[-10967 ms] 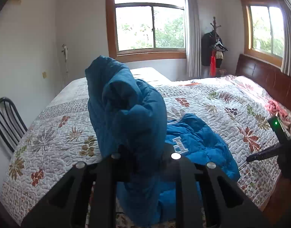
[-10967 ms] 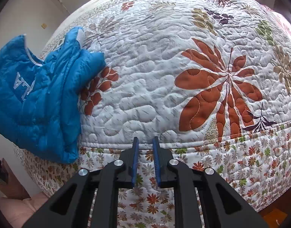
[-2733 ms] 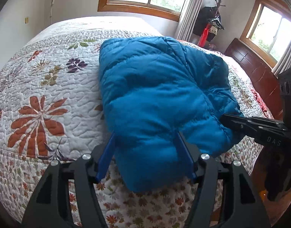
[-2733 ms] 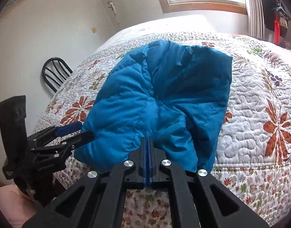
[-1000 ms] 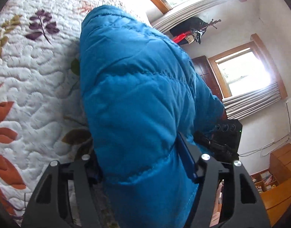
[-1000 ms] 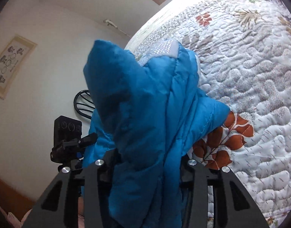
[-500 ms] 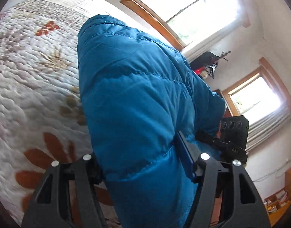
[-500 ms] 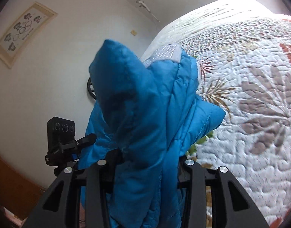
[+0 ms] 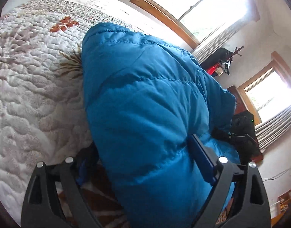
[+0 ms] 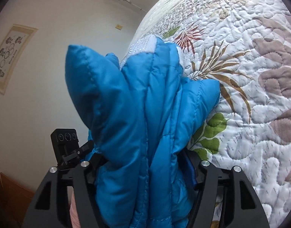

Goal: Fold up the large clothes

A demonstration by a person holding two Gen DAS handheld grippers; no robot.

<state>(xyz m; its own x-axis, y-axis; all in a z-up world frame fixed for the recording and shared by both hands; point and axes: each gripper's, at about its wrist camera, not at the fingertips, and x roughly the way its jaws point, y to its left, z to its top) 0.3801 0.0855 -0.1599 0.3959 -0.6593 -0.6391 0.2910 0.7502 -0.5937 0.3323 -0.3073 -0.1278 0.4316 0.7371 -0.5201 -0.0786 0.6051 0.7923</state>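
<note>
In the left wrist view, a thick fold of the blue puffer jacket [image 9: 145, 114] is clamped between the widely spread fingers of the left tongs [image 9: 143, 157], above the floral quilt [image 9: 31, 76] of the bed, with the right tongs [image 9: 242, 131] seen at its far side. In the right wrist view, the bunched jacket [image 10: 137, 114] is gripped by the right tongs [image 10: 143, 163], their fingers held wide by its bulk, beside the quilt [image 10: 250, 76], with the left tongs [image 10: 69, 150] seen behind.

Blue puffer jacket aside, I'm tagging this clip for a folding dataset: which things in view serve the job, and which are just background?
Job:
blue quilted puffer jacket
left gripper, jaws clamping it
right gripper, jaws clamping it
white floral quilted bedspread, the folding surface

Background:
wooden-framed window
coat stand with dark clothes
framed wall picture
</note>
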